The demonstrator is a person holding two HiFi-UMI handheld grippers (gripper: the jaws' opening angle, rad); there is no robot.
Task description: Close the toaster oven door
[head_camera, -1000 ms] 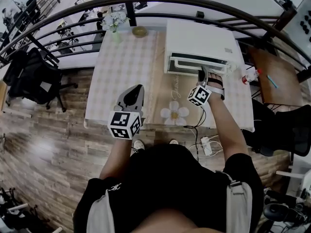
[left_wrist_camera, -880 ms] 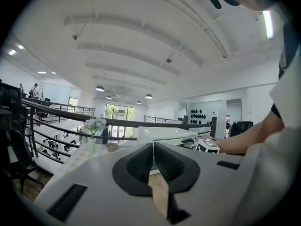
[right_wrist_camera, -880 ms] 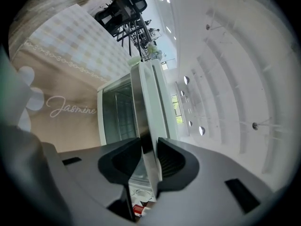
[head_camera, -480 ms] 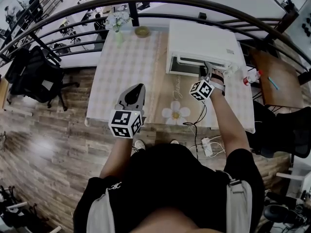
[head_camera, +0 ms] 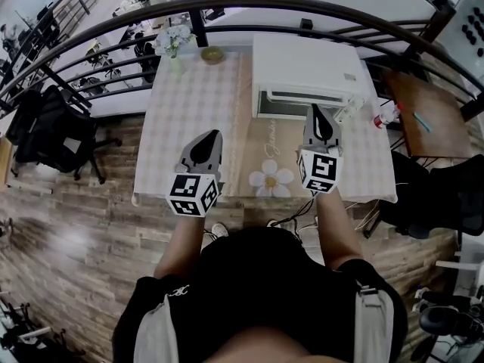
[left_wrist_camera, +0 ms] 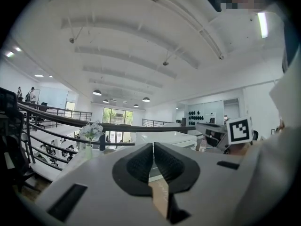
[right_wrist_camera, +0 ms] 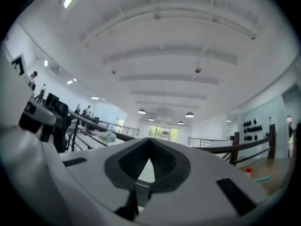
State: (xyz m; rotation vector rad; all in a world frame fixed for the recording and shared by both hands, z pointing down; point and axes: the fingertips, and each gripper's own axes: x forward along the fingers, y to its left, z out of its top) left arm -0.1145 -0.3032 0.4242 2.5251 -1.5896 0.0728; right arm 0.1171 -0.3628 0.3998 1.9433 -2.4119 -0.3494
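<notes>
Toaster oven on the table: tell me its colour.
The boxy toaster oven is white, clearest in head view.

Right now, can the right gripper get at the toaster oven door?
Probably yes. The right gripper, jaws closing shut and empty, hangs just in front of the toaster oven door, with nothing between them. Door looks closed.

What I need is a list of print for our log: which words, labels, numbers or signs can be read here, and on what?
Cursive writing on the table runner, above the flower print: too small to read.
Small mark on top of the toaster oven: too small to read.
Square markers on the left gripper and the right gripper, whose empty jaws are closing: black-and-white patterns, no letters.
Nothing else legible.
</notes>
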